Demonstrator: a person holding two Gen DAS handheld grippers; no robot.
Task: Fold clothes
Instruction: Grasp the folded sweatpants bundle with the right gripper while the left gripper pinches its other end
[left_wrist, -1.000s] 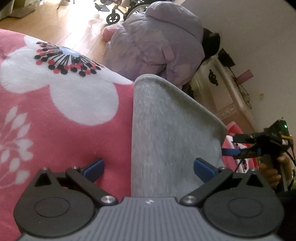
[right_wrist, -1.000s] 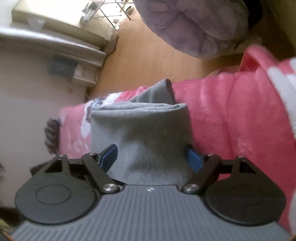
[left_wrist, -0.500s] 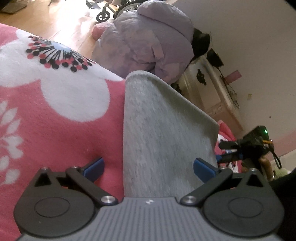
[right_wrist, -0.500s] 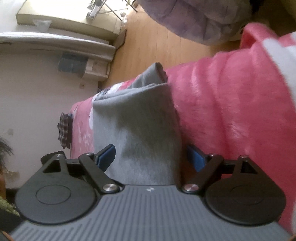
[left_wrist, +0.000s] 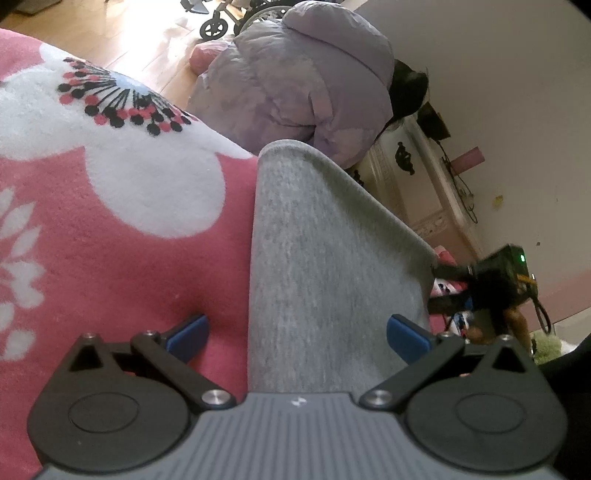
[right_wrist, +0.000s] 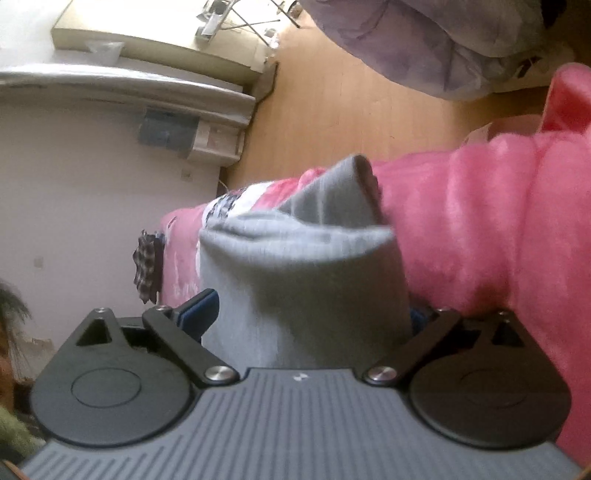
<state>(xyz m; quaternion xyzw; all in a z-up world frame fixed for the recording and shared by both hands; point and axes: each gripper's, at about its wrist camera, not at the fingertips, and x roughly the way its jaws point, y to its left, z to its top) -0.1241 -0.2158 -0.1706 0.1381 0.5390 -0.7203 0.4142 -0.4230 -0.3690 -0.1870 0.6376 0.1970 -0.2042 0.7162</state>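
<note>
A folded grey garment (left_wrist: 325, 258) lies on a pink flowered blanket (left_wrist: 110, 258). My left gripper (left_wrist: 297, 332) hovers over its near end, open wide, with the cloth between the blue pads and touching neither. In the right wrist view the same grey garment (right_wrist: 303, 273) fills the gap of my right gripper (right_wrist: 310, 314), whose jaws are opening; its left pad stands clear of the cloth and its right pad is mostly hidden behind it. A folded flap rises at the garment's far end. In the left wrist view the right gripper (left_wrist: 448, 288), held by a hand, sits at the garment's right edge.
A purple padded jacket (left_wrist: 303, 81) is heaped beyond the blanket, above a wooden floor (right_wrist: 332, 110). A white cabinet (left_wrist: 417, 192) stands by the wall. A checked cloth (right_wrist: 147, 266) hangs at the blanket's far edge (right_wrist: 177, 258). The blanket bunches in ridges (right_wrist: 480, 229) on the right.
The right gripper's jaws have spread wider around the grey garment and it has dipped lower. The left gripper has stayed open over the cloth, its view barely shifted.
</note>
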